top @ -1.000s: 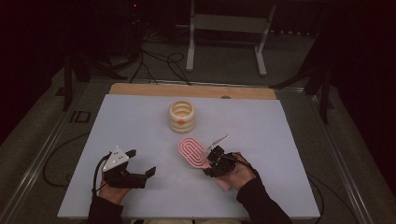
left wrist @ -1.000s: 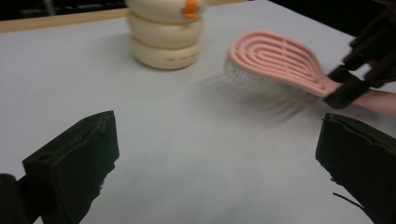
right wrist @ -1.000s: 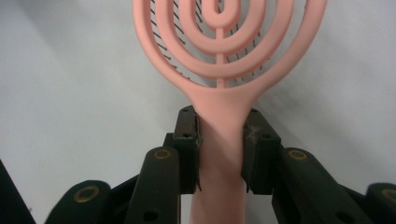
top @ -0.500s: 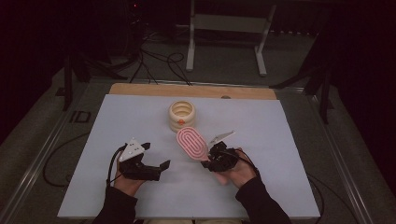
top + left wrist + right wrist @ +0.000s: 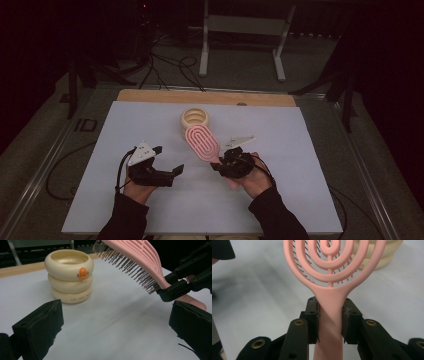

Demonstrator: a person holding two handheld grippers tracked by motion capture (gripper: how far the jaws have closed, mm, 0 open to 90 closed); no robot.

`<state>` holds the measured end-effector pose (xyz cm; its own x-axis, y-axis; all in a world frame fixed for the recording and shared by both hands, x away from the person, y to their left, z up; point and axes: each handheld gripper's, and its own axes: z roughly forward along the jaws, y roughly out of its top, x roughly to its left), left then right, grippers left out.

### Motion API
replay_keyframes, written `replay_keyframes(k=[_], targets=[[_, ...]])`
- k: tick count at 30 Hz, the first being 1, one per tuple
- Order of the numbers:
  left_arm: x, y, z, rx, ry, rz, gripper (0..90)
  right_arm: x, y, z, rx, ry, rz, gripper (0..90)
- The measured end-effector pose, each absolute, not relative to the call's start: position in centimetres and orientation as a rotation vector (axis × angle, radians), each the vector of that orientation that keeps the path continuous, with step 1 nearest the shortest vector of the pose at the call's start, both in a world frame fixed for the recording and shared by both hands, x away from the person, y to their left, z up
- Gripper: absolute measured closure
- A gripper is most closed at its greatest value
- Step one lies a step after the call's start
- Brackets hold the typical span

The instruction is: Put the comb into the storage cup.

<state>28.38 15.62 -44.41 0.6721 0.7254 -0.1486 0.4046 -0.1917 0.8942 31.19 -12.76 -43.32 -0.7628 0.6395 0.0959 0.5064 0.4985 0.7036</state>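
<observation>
Above the white-covered bench (image 5: 125, 200), a pink plastic vented hairbrush (image 5: 202, 142) is pinched by its handle in the right tool (image 5: 226, 159), bristles down, near the cream ringed holder (image 5: 196, 120), while the left tool (image 5: 167, 161) is held spread and empty, so a second grip or placement is judged next.

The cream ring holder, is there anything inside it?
The cream ring holder has an open top. Its inner wall looks bare as far as the left claw view shows. The bottom is hidden by the rim.
</observation>
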Motion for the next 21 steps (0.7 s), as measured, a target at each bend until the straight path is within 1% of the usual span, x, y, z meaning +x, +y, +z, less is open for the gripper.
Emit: replay_keyframes(k=[9,17,21], targets=[[29.3,14.3,-43.0,1.796,0.872,0.350,0.4,31.1,-12.3,-42.6,0.963,2.496,1.193,70.8],[30.5,13.1,-42.2,1.743,0.872,0.284,1.1,30.9,-11.7,-42.0,0.941,2.447,1.256,70.8],[30.9,12.7,-42.0,1.702,0.887,0.243,3.9,30.8,-11.4,-41.9,0.934,2.428,1.281,70.9]])
